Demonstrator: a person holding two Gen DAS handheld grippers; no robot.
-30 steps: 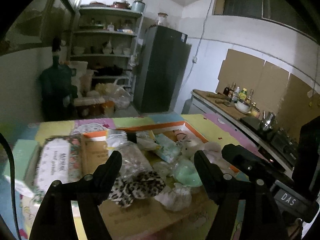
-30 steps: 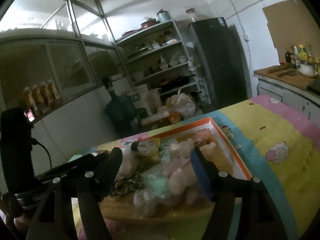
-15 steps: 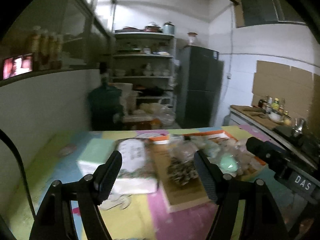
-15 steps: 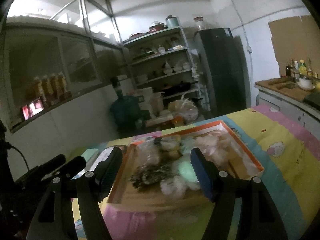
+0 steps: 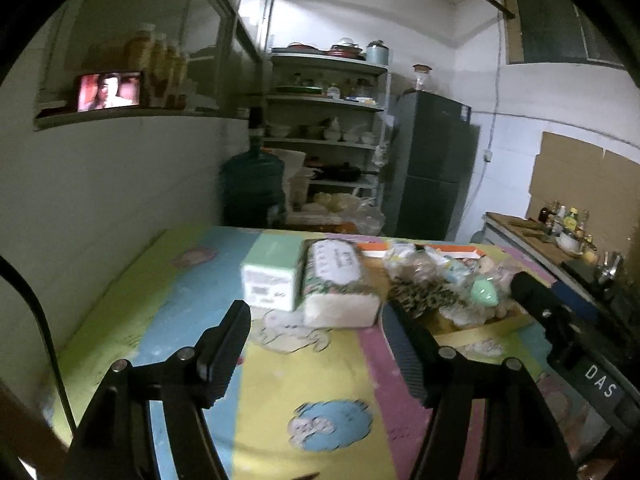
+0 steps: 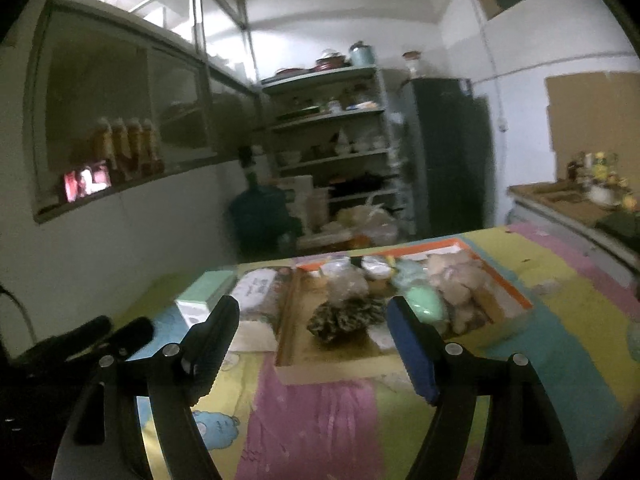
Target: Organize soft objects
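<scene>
An orange-rimmed cardboard tray [image 6: 505, 280] on the colourful mat holds several soft things: a leopard-print scrunchie [image 6: 344, 318], a mint green soft piece [image 6: 424, 304], a beige plush toy [image 6: 460, 280] and clear bags. The scrunchie also shows in the left wrist view [image 5: 420, 294]. A floral tissue pack [image 5: 338, 284] and a mint green box [image 5: 272, 276] lie left of the tray. My left gripper [image 5: 316, 344] is open and empty, short of the tissue pack. My right gripper [image 6: 312, 336] is open and empty, in front of the tray.
The table carries a pastel cartoon mat [image 5: 312, 400]. A white wall [image 5: 100, 200] runs along its left side. A water jug [image 5: 252, 188], shelves [image 5: 328, 140] and a dark fridge [image 5: 436, 184] stand behind. A counter [image 5: 532, 232] with bottles is on the right.
Both grippers have pulled back from the tray and swung left. The tissue pack and green box now sit ahead of the left gripper. Both stay open and empty.
</scene>
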